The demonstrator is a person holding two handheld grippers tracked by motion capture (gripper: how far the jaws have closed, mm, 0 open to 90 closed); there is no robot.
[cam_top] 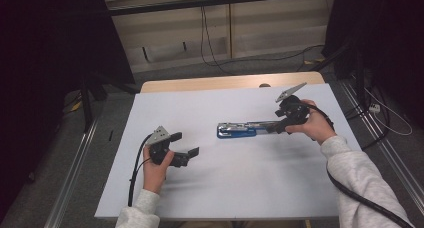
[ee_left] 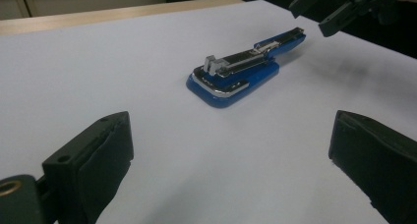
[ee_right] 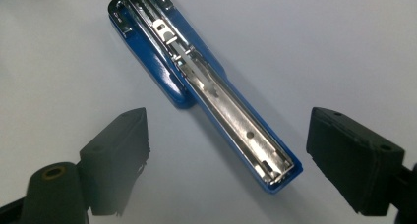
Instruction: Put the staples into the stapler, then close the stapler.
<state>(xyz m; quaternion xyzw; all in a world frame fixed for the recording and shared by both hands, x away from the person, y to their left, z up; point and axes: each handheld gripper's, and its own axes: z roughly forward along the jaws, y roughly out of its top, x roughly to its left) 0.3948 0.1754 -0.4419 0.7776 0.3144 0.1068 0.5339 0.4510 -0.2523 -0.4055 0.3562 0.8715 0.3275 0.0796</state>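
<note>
A white table (cam_top: 225,178) carries one blue stapler (cam_top: 245,129), lying flat a little right of the middle, folded wide open so its metal staple channel faces up. Its long axis runs left to right, the broad base end to the left and the thin end to the right.

The right gripper (cam_top: 281,126) hovers over the thin right end, jaws spread apart with nothing between them; its own view shows the stapler (ee_right: 206,81) running up between the two jaws. The left gripper (cam_top: 186,144) waits near the left, well apart from the stapler (ee_left: 236,71), jaws also wide and empty.

The step looks like taking hold of the thin end. To do it well, lower straight down so both jaws straddle the narrow arm squarely, then close gently to avoid skidding it across the smooth surface.
</note>
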